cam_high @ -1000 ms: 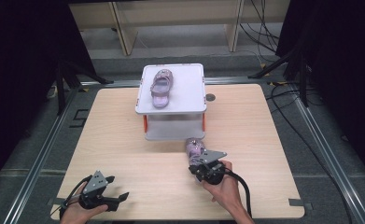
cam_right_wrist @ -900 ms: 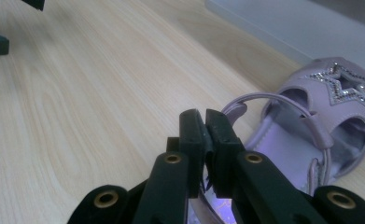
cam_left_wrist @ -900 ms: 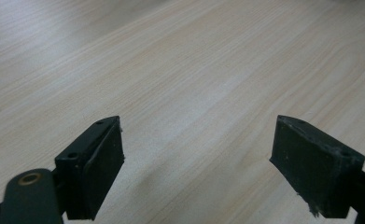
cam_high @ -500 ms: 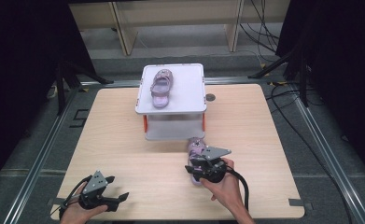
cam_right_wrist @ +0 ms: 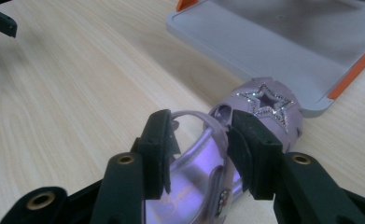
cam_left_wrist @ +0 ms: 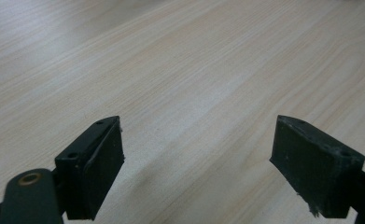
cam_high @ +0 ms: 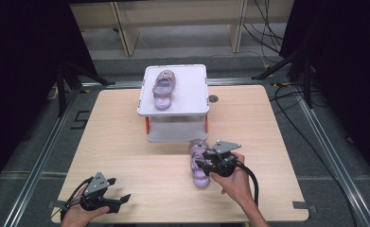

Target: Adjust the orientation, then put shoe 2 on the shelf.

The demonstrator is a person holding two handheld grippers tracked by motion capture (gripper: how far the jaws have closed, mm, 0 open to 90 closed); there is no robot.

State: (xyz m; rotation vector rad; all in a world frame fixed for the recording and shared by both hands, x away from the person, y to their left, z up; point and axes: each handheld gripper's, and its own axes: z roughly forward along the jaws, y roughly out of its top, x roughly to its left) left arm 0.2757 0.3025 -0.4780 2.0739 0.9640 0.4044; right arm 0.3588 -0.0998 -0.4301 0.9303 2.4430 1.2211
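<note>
A purple sandal with a glitter star lies flat on the wooden table, just in front of the white rack. My right gripper is over it, and its jaws have just been opening. In the right gripper view the sandal's heel strap runs between the two pads without being pinched. A matching sandal rests on the rack's top shelf. My left gripper sits low at the front left, wide open over bare wood, with nothing between its jaws.
The rack has a grey bottom shelf and orange corner posts. A small dark hole marks the table to the right of the rack. Metal rails frame the table, and cables trail at the back right.
The right gripper's jaws went from shut on the sandal to apart. The sandal came down flat onto the table, a little nearer the person. The left gripper stayed put.
</note>
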